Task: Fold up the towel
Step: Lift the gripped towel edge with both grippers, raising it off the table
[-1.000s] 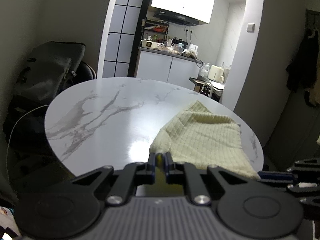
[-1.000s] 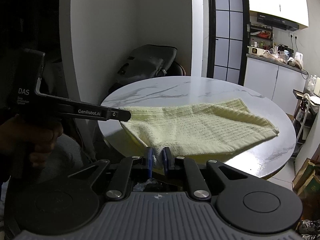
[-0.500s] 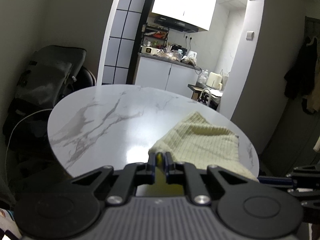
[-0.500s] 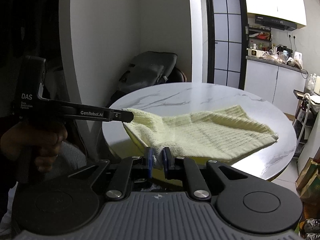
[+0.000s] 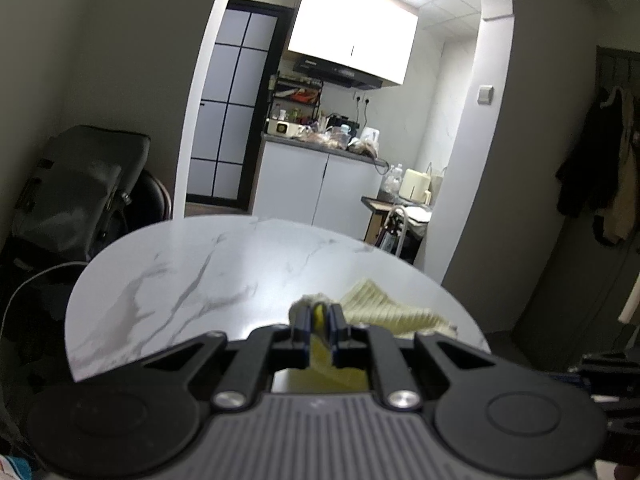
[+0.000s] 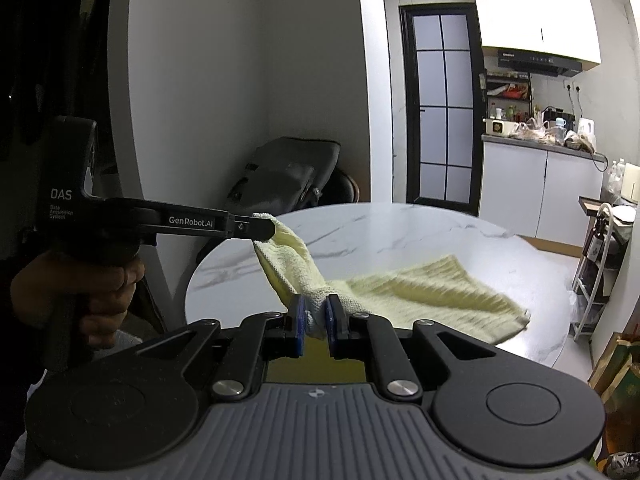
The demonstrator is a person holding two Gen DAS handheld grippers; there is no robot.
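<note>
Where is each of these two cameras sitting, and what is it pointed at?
Left wrist view: sits on the left gripper, looking across the round white marble table toward the kitchen; only the gripper shows, shut on the pale yellow knitted towel.
Right wrist view: sits on the right gripper, facing the same way; the left gripper and the person's hand show.
Shared: table, towel, kitchen.

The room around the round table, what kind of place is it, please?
Most likely a small home dining corner beside a kitchen: a round marble-look table with a pale yellow towel, white kitchen cabinets under a range hood, and coats hanging on the wall.
</note>
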